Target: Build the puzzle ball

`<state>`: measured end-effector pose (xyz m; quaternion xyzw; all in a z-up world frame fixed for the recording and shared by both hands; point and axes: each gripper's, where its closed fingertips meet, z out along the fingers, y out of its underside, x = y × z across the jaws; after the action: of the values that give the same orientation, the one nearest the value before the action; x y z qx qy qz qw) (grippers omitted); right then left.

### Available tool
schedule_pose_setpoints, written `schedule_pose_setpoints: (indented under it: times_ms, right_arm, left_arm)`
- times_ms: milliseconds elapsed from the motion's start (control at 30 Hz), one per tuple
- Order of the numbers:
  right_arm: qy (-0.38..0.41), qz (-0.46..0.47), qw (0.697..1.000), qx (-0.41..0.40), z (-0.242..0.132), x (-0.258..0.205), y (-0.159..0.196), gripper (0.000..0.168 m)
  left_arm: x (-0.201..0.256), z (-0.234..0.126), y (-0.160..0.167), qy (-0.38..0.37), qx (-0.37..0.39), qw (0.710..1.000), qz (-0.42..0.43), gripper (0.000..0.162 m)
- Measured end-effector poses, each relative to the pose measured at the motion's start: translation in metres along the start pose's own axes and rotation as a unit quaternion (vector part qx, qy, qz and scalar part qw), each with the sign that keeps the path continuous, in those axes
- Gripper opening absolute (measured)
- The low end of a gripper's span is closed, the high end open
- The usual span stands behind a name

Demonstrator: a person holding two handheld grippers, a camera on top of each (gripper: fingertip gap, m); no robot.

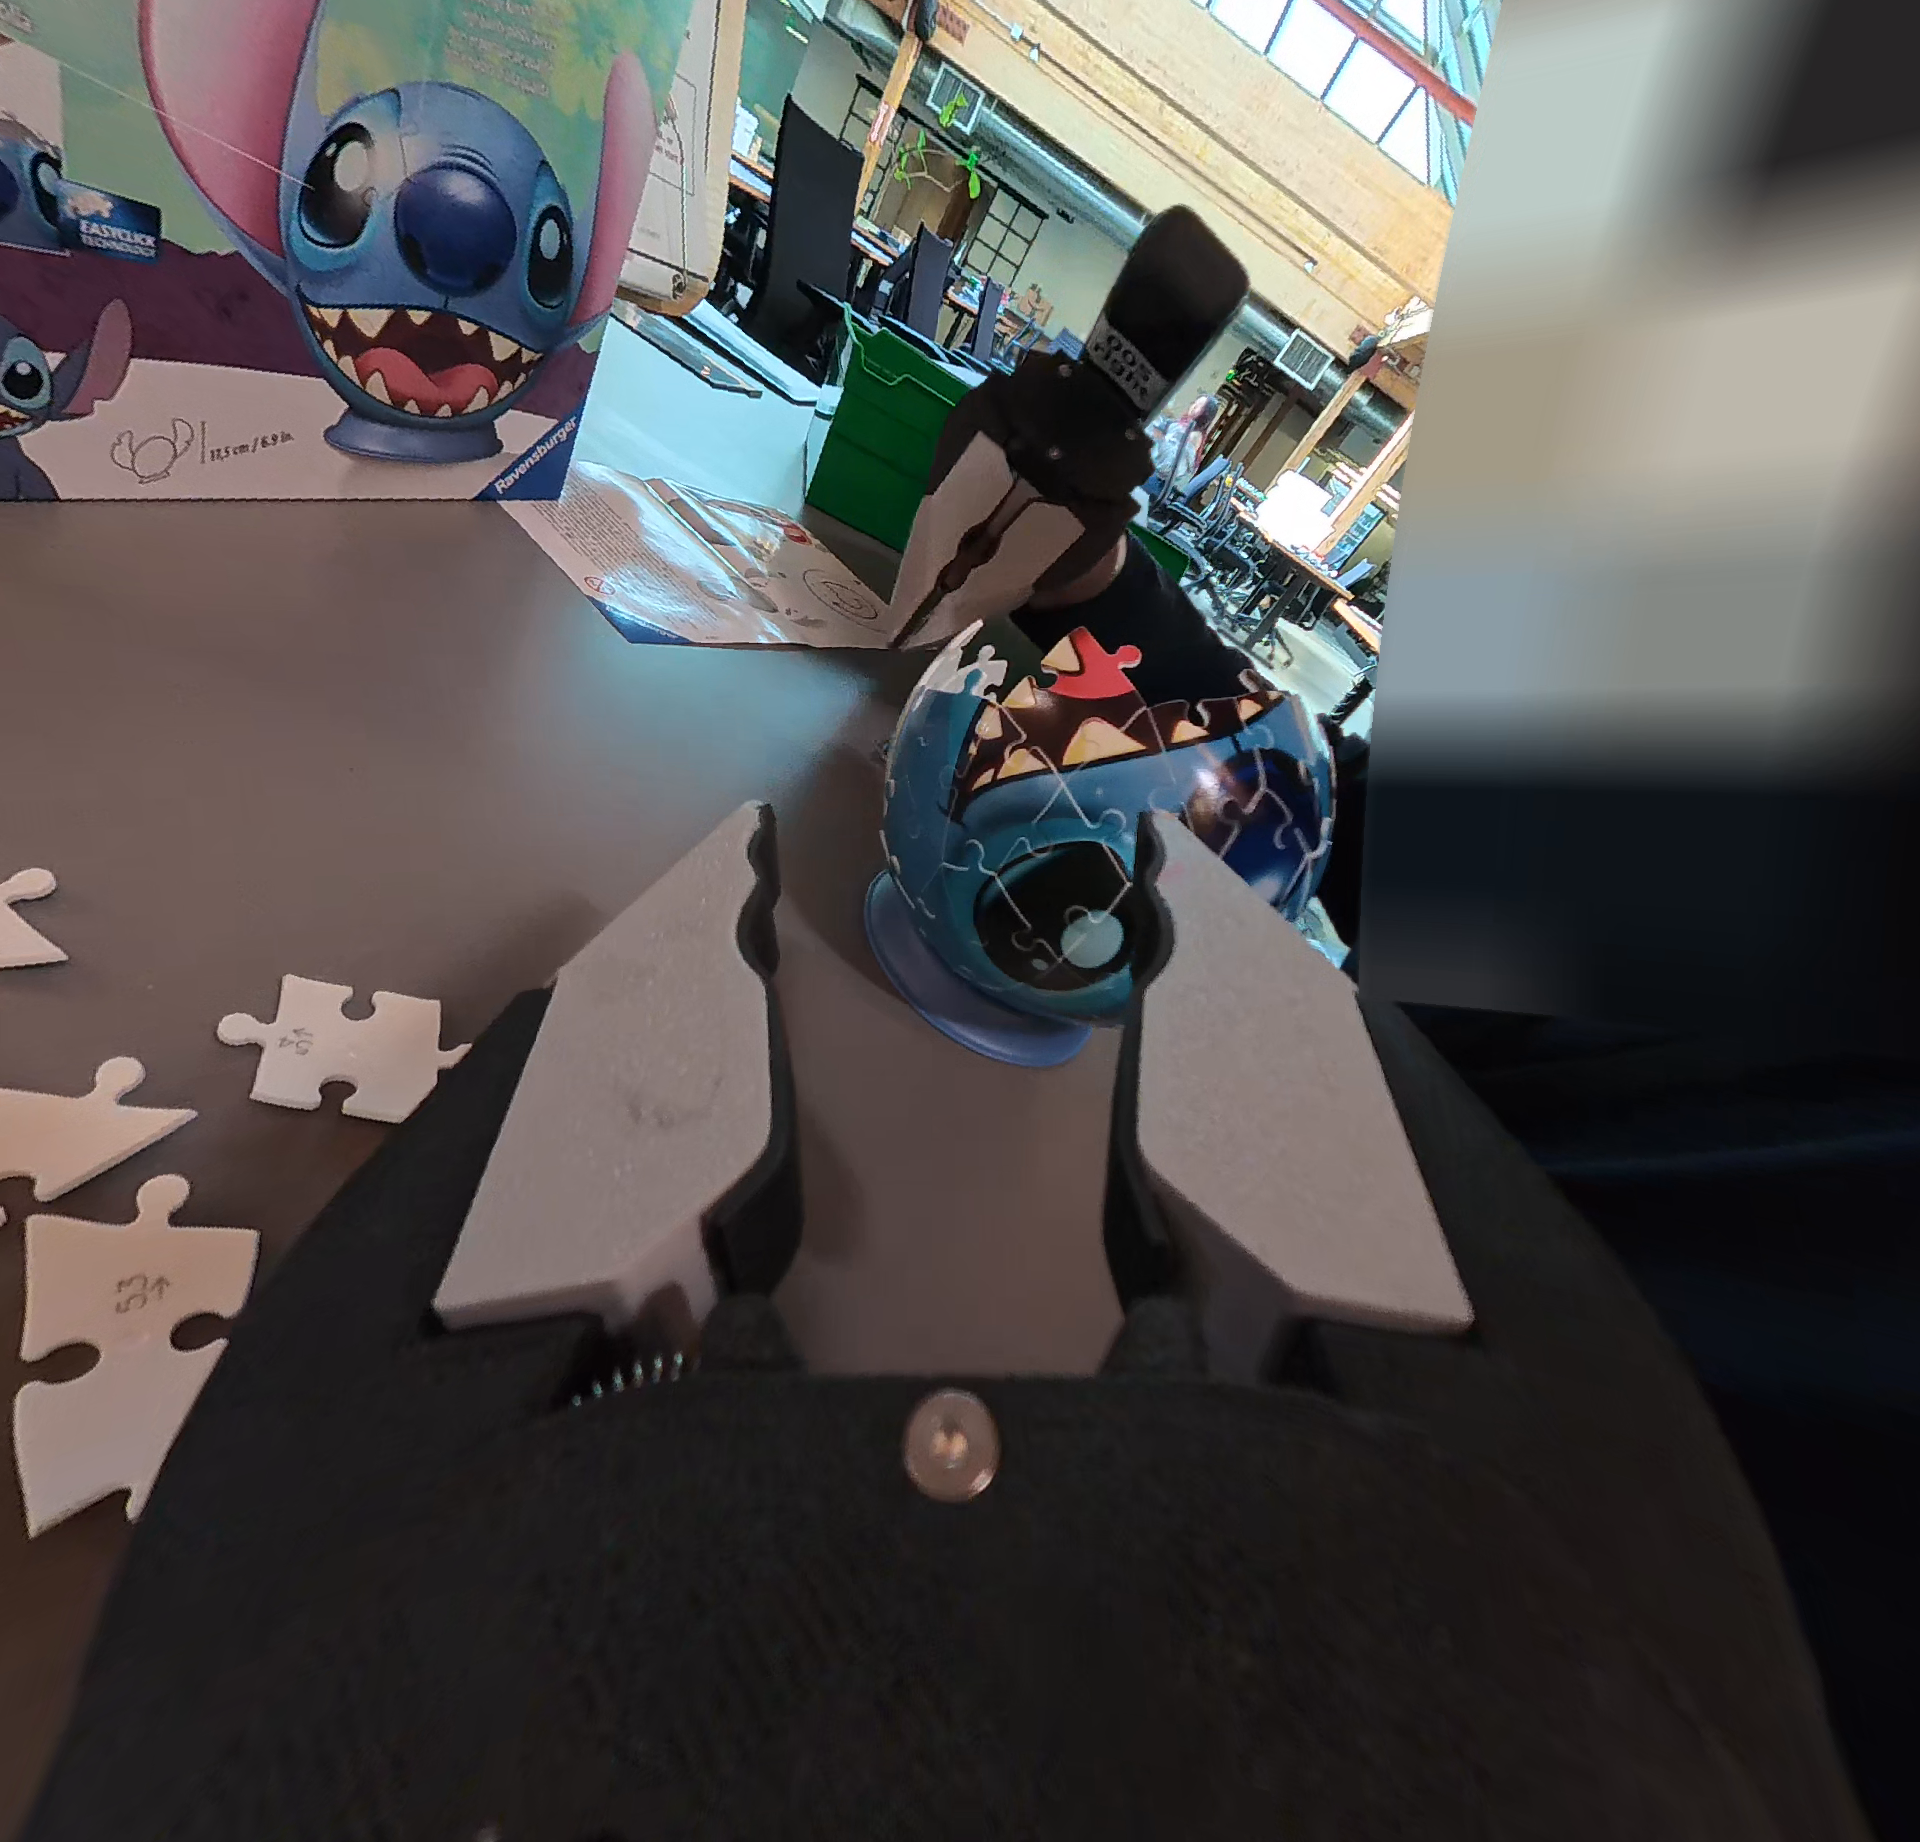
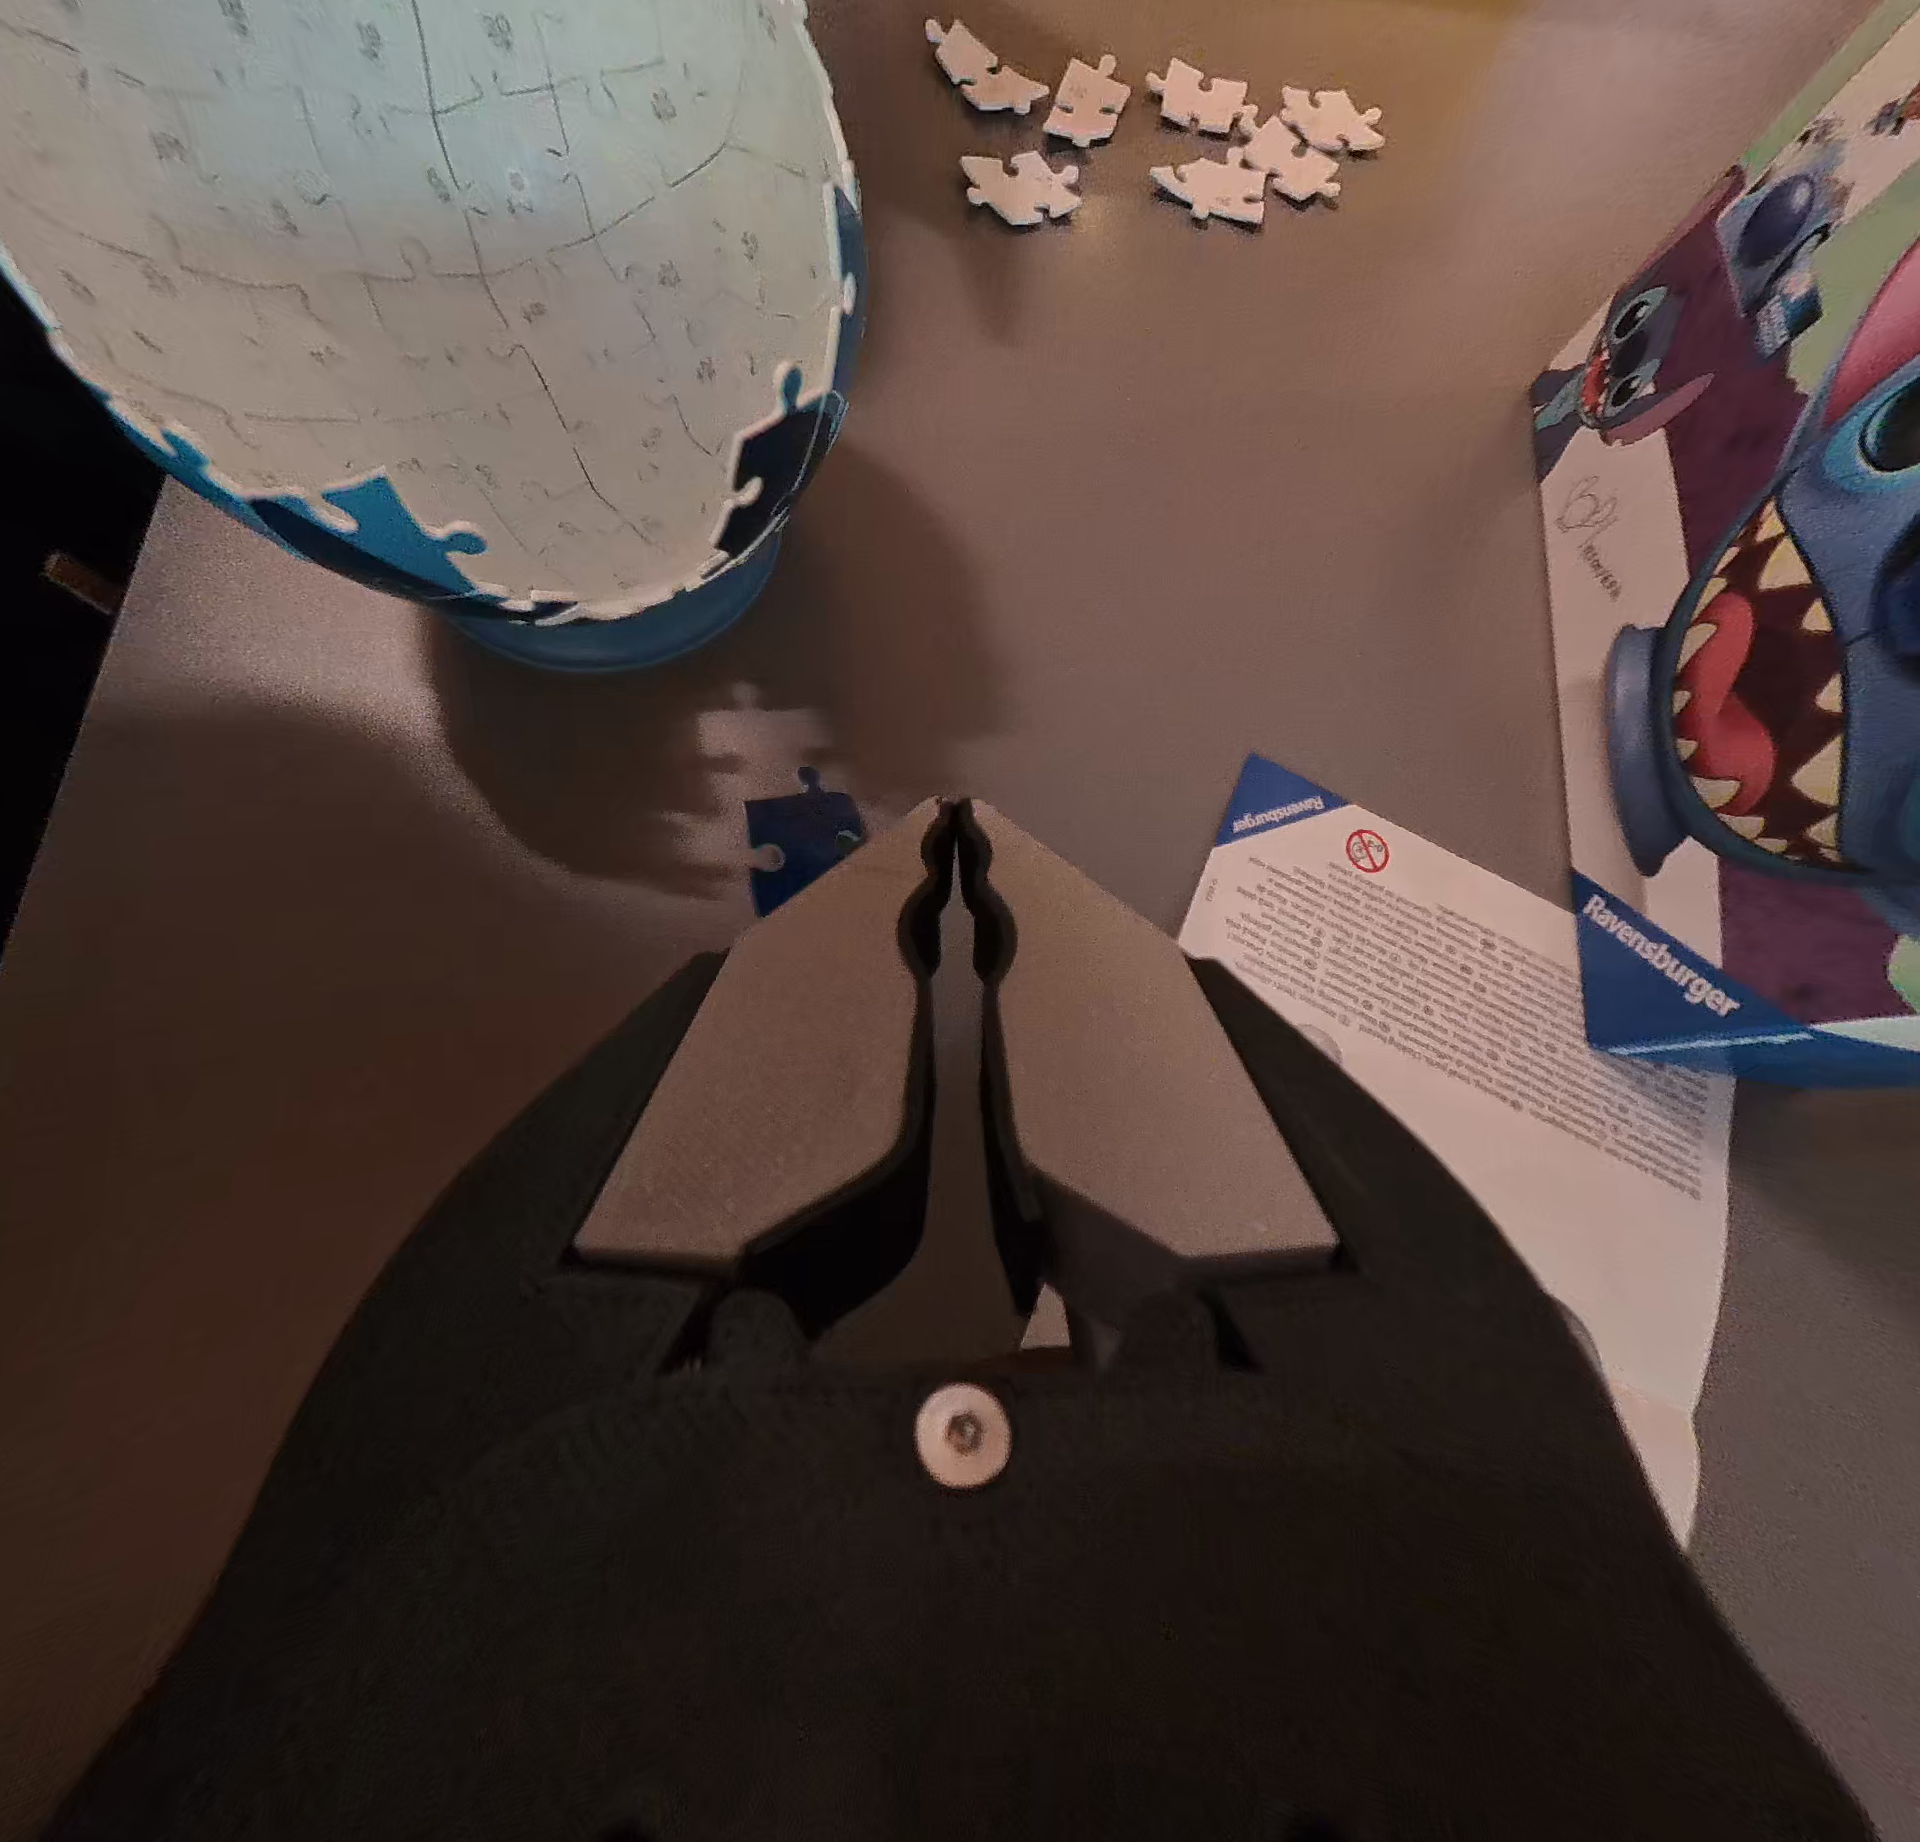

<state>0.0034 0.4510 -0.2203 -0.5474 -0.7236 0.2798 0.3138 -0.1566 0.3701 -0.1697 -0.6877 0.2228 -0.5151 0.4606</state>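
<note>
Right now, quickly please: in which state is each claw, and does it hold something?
Left claw: open, holding nothing; the puzzle ball sits just ahead of its fingertips.
Right claw: closed; whether it pinches the blue puzzle piece cannot be told.

left wrist view: low over the desk (image 1: 416,701), facing level toward the far hall, close behind the puzzle ball (image 1: 1101,836). right wrist view: higher, tilted down at the desk (image 2: 1195,493), ball (image 2: 416,234) near left. shared: ball, box (image 1: 312,234) (image 2: 1766,545), loose pieces (image 1: 343,1049) (image 2: 1153,130).
</note>
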Motion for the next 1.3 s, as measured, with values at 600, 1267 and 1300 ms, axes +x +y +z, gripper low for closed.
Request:
schedule_pose_setpoints:
  times_ms: [600, 1267, 1300]
  right_arm:
    - [0.051, 0.043, 0.996, -0.051, 0.020, -0.039, 0.026, 0.034]
    - [0.089, 0.153, 0.982, 0.072, -0.004, -0.004, 0.004, 0.023]
    - [0.097, 0.165, 0.979, 0.072, -0.007, 0.000, 0.005, 0.023]
  left_arm:
    - [0.004, -0.005, -0.004, -0.002, 0.023, 1.000, 0.007, 0.062]
    - [0.016, 0.000, 0.005, -0.050, 0.000, 0.991, 0.125, 0.064]
    - [0.015, 0.000, 0.005, -0.059, -0.002, 0.989, 0.137, 0.065]
